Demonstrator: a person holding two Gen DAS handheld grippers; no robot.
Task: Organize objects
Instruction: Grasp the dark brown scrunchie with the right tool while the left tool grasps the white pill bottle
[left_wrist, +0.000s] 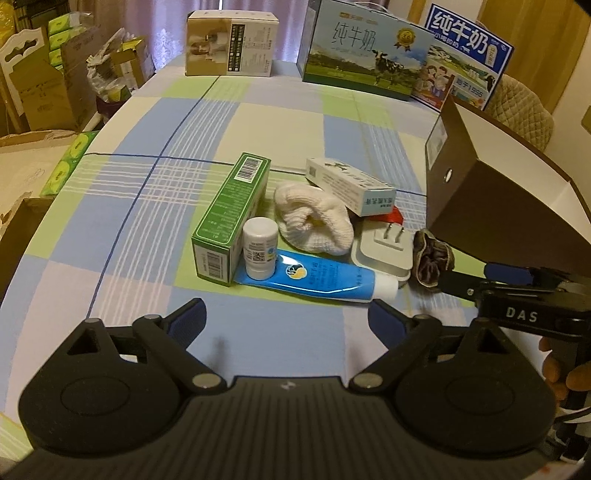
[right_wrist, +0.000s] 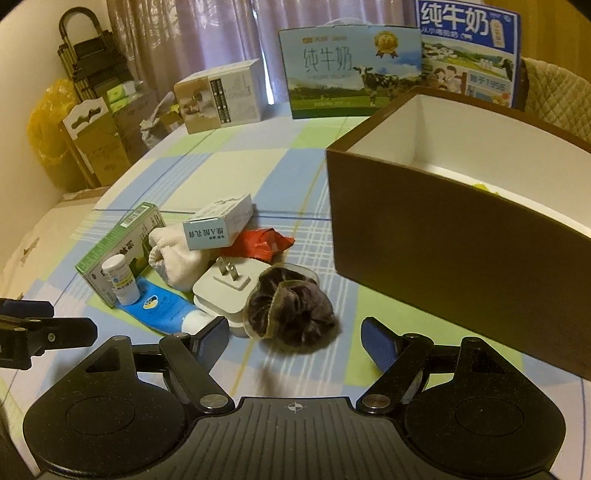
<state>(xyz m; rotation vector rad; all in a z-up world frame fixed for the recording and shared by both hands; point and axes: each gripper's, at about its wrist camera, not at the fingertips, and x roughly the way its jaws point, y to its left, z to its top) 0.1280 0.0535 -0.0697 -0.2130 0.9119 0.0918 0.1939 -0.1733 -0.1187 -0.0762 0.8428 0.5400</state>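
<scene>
Looking out from my right gripper (right_wrist: 293, 343), spread wide and empty, I find the dark scrunchie (right_wrist: 291, 310) lying straight ahead between the open fingers, just beyond their tips on the desk (right_wrist: 258, 155). It sits beside the white plug adapter (right_wrist: 225, 291), with the brown box (right_wrist: 454, 236) up and to the right. My left gripper (left_wrist: 286, 317) is also wide and empty, facing the blue tube (left_wrist: 314, 275), so I judge the right one nearer for the scrunchie.
</scene>
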